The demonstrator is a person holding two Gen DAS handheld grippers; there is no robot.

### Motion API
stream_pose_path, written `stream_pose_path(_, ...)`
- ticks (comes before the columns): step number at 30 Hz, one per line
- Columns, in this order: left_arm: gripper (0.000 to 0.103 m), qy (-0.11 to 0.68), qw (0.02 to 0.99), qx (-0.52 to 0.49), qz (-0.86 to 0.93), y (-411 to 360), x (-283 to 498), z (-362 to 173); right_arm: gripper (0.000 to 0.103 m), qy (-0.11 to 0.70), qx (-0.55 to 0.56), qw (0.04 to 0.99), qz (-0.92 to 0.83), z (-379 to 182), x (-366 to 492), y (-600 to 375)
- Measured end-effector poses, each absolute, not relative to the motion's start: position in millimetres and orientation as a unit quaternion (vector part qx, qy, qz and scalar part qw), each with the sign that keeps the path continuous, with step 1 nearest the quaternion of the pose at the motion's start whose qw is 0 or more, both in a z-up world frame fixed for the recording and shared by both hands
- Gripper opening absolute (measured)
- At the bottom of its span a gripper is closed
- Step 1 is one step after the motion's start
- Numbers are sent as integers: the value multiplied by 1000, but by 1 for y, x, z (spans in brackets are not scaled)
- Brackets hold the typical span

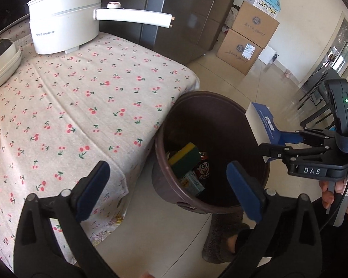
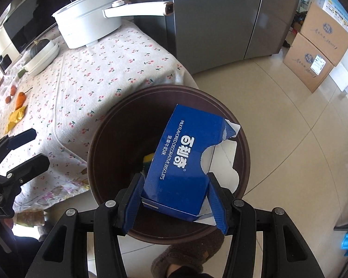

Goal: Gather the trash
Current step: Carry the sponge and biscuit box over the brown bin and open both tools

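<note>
Right wrist view: right tool [image 2: 175,197] clamped on the lower end of a blue biscuit box [image 2: 185,153], torn flap uppermost, held over the mouth of the brown bin [image 2: 242,139]. Step in hand, by my reading: dropping the box. Next move calls only for releasing the grip; the box already hangs inside the rim line.

Left tool [image 1: 167,192] spread wide, nothing between its pads, poised at the bin's near edge. Sponge [image 1: 183,158] and a printed can [image 1: 203,169] lie in the bin.

Worktop [image 1: 81,106] with cherry cloth touches the bin; white pot [image 1: 65,30] and yellow wrapper [image 2: 16,117] remain on it. A slippered foot [image 2: 185,257] stands just beside the bin. Nothing blocks the drop.
</note>
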State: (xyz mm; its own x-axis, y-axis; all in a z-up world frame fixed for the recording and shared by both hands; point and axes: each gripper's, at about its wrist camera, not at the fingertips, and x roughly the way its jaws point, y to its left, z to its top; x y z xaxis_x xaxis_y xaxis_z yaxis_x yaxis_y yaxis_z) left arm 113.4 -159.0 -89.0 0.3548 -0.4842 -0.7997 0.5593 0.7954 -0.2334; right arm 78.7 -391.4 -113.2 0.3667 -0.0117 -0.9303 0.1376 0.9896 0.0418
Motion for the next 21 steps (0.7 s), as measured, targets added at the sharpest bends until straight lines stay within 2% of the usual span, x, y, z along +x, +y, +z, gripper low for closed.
stream_pose_path(6, 101, 476, 825, 30, -303, -140, 116, -86, 56, 559, 56, 826, -46, -112, 80, -388)
stream_pose_path(8, 101, 477, 826, 29, -299, -135, 116, -84, 65, 556, 56, 828, -46, -111, 81, -387)
stream_pose_path(9, 102, 477, 827, 30, -297, -133, 115, -84, 81, 555, 52, 829, -47, -110, 81, -385)
stream_pose_path(10, 102, 476, 828, 32, -296, -131, 115, -83, 86, 550, 45, 833, -47, -108, 81, -382)
stream_pose_path(21, 102, 470, 839, 42, -272, -99, 111, -76, 86, 550, 31, 834, -37, -106, 86, -365)
